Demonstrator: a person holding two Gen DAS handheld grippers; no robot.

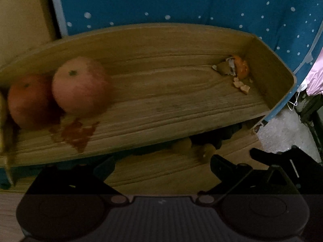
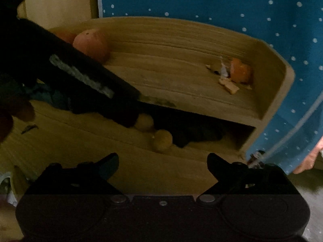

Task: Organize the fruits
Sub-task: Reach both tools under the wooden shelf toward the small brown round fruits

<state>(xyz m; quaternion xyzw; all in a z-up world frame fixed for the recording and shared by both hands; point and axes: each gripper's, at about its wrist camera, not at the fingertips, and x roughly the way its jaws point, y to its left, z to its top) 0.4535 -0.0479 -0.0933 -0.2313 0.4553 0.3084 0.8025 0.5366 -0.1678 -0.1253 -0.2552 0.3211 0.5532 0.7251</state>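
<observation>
The left gripper (image 1: 162,164) sits at the bottom of its view with its jaws spread wide, holding nothing and touching nothing. The right gripper (image 2: 163,164) is the same – jaws wide apart, nothing between them.

Both views look at a wooden shelf (image 1: 181,104) in front of a blue dotted cloth (image 1: 181,4). On the top shelf, at the left of the left view, two apples touch each other: a pale one (image 1: 80,84) and a redder one (image 1: 30,100) behind it. Below them is a dark red stain (image 1: 74,133). At the right end of the shelf lies an orange peel (image 1: 241,68) with small bits beside it.

The right view shows more of the lower shelf: two little yellow fruits (image 2: 161,140) lie there, near the middle of the frame, next to something dark that is hard to make out. In the left view they are only dim, blurry shapes under the top shelf. The right view also shows the left gripper as a big black shape (image 2: 84,74) crossing the upper left, with a hand (image 2: 12,111) at the left edge. It hides part of the apples.

Both pictures are dark and a bit blurred. At the far left edge of the left view a yellow thing is cut off, and I cannot tell what it is.
</observation>
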